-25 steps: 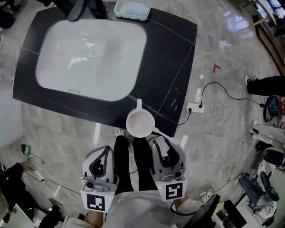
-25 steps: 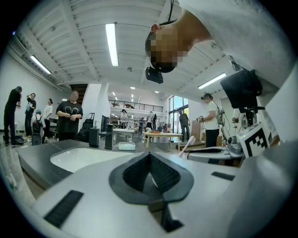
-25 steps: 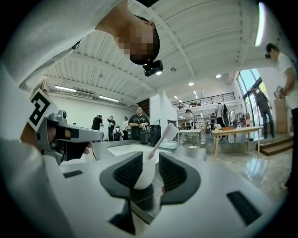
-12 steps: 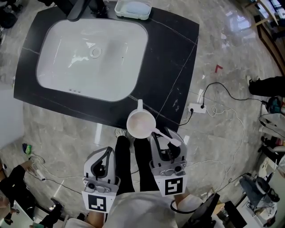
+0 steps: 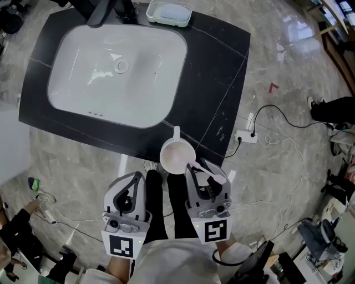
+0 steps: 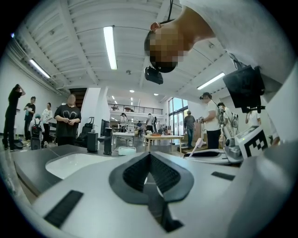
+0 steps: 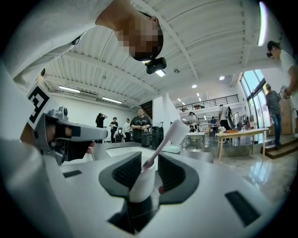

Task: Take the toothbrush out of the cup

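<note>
A white cup with a handle stands at the near edge of the black counter. The toothbrush is outside the cup. My right gripper, just right of the cup and below its rim in the head view, is shut on it. In the right gripper view the thick white handle sits between the pads and the brush head tilts up to the right. My left gripper hovers left of the cup, shut and holding nothing, as the left gripper view also shows.
A white sink fills the left of the counter, with a pale soap dish behind it. A power strip and cables lie on the marble floor to the right. The person's dark legs stand between the grippers.
The toothbrush has swung from lying at the cup's rim to tilting back over the right gripper. Both grippers have hardly moved.
</note>
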